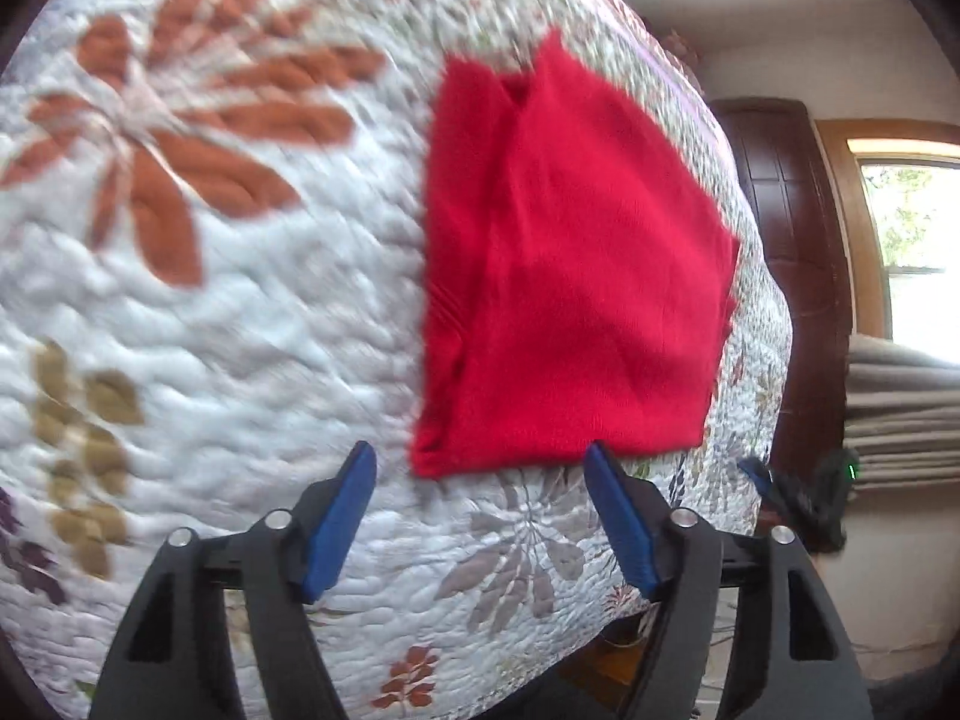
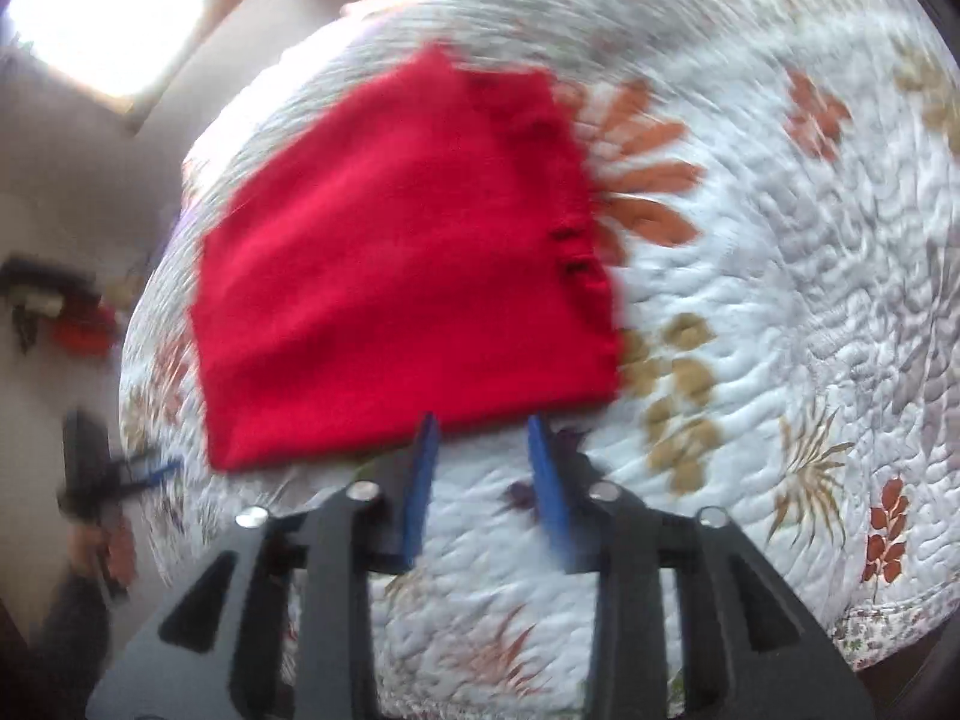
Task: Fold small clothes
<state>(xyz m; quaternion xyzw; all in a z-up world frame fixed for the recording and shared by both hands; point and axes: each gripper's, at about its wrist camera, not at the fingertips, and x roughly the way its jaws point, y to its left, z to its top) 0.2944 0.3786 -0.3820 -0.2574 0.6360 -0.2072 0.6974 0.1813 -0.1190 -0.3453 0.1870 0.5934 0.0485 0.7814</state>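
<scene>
A: Left wrist view status: the left gripper (image 1: 480, 459) has its blue pads (image 1: 339, 519) spread wide, grasping nothing. Confirm garment location.

B: The red garment (image 1: 570, 264) lies folded flat on the quilt (image 1: 240, 312), near the quilt's far edge by the dark wooden door (image 1: 780, 210). Its near hem sits just ahead of the left fingertips; contact cannot be confirmed.

A: Right wrist view?

B: The right gripper (image 2: 483, 426) is released, fingers (image 2: 420, 480) moderately parted, empty. The red garment (image 2: 402, 276) lies directly ahead, its near hem at the fingertips. The left gripper (image 2: 120, 474) appears blurred beyond the quilt's (image 2: 750, 240) left edge.

A: Garment condition?

B: Roughly square, one layer overlapping along one side.
</scene>
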